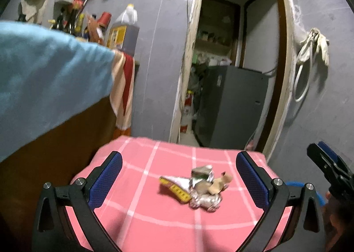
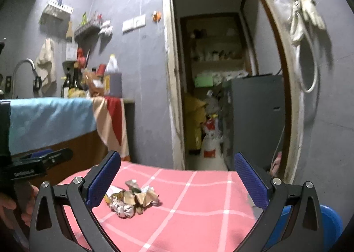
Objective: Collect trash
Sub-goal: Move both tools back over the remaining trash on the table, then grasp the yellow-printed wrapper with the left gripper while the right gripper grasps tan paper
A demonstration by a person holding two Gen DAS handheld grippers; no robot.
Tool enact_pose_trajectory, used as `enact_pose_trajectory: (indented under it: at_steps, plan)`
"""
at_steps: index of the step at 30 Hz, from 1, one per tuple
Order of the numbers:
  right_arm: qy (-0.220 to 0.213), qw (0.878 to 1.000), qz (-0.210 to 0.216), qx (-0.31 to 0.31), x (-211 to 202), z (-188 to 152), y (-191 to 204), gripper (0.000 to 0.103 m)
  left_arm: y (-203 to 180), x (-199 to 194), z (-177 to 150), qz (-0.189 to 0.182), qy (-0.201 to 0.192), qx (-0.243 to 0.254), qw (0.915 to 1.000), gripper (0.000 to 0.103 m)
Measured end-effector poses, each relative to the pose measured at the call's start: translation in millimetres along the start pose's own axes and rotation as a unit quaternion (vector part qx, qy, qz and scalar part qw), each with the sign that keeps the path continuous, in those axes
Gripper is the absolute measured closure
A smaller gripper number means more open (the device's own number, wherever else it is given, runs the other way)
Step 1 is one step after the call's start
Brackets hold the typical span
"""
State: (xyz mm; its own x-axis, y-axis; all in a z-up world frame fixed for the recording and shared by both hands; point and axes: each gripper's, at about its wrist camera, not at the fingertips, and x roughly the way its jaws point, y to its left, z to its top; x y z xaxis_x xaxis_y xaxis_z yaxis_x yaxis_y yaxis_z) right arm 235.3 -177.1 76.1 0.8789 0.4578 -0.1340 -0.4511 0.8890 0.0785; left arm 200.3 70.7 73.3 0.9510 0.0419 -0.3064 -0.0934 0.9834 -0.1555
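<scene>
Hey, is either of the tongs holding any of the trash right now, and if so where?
Nothing is held. Both the left tongs and the right tongs are open and empty; the crumpled wrappers lie untouched on the pink checked cloth.

Only partly legible text: white brand lettering on left hand-held gripper [image 2: 53, 159] body, roughly "GenRobot.AI".
</scene>
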Motion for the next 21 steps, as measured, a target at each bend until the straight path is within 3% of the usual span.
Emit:
enact_pose_trajectory:
  at_steps: [6,13,15,21]
  plan:
    - [0.059,0.998,0.016,0.010,33,-6,1,0.001,13,17,-10,-0.003,0.049,-0.007,0.9988,0.003]
    - [0.150,0.987,0.049,0.034,72,-20,1,0.018,17,36,-13,-0.017,0.090,-0.018,0.9957,0.004]
    - [0.187,0.979,0.062,0.052,85,-24,0,0.023,19,43,-13,-0.021,0.100,-0.025,0.9945,0.007]
    - [0.264,0.958,0.085,0.070,113,-39,3,0.031,22,69,-16,-0.037,0.146,-0.048,0.9874,0.028]
